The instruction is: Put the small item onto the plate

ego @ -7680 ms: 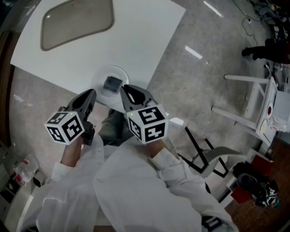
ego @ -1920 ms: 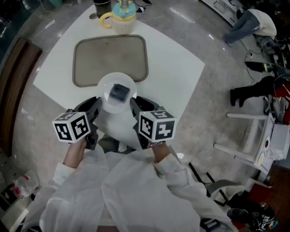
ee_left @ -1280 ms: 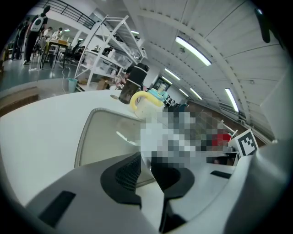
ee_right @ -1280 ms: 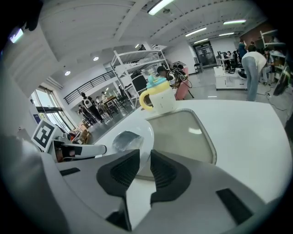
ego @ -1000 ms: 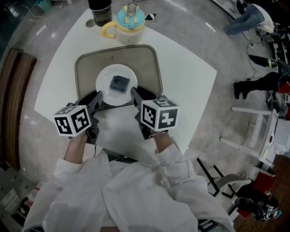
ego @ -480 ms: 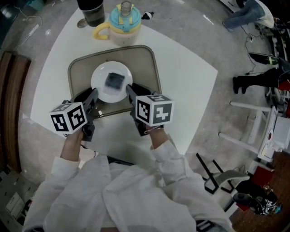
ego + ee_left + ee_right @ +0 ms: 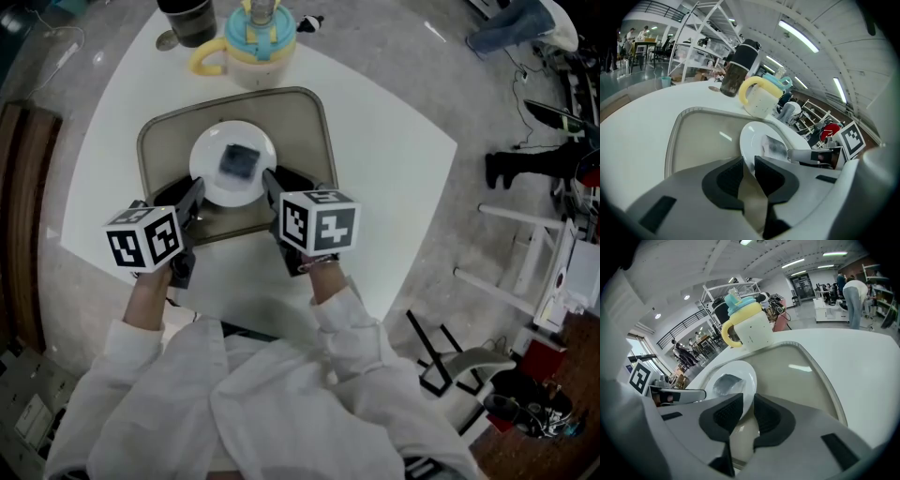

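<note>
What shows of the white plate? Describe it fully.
The plate is round, white, ceramic-looking, with a shallow raised rim. It lies about level over the beige tray; whether they touch is unclear. A small dark item sits at its centre. The left hand-held gripper and right hand-held gripper each clamp its near rim.

Mug (image 7: 255, 42) and tumbler (image 7: 187, 17) block the table (image 7: 384, 178) far edge; plate (image 7: 211, 180) takes the tray (image 7: 300, 141) middle. Bare table left and right of tray gives passage.
</note>
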`<state>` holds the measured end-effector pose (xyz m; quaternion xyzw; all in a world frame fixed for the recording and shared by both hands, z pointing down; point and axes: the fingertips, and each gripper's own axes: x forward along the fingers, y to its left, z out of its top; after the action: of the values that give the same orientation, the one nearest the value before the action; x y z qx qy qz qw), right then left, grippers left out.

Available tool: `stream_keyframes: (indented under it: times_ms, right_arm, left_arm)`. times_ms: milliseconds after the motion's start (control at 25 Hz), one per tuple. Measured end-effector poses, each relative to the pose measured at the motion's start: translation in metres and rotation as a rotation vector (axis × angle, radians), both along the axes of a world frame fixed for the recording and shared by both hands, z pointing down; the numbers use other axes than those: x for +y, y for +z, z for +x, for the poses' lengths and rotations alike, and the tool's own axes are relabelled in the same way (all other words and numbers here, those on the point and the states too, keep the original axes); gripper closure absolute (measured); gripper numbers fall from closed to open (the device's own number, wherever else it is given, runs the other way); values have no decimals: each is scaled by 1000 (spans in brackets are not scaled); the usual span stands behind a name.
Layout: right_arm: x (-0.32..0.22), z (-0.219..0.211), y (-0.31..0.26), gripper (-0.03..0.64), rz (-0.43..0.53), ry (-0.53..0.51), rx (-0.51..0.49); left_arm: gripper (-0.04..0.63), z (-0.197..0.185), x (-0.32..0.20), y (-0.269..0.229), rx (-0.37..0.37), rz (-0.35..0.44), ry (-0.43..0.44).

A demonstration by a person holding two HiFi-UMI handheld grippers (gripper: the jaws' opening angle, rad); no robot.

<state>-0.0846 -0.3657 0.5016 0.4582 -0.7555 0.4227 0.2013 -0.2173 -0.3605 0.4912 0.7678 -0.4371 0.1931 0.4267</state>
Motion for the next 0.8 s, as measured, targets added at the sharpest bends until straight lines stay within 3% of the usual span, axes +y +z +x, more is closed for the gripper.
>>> stream_keyframes:
  times_ms: [800]
  right_arm:
    - [-2, -1, 4, 537, 20, 9, 95]
  left_arm:
    - [522, 4, 2, 6, -70, -2, 15]
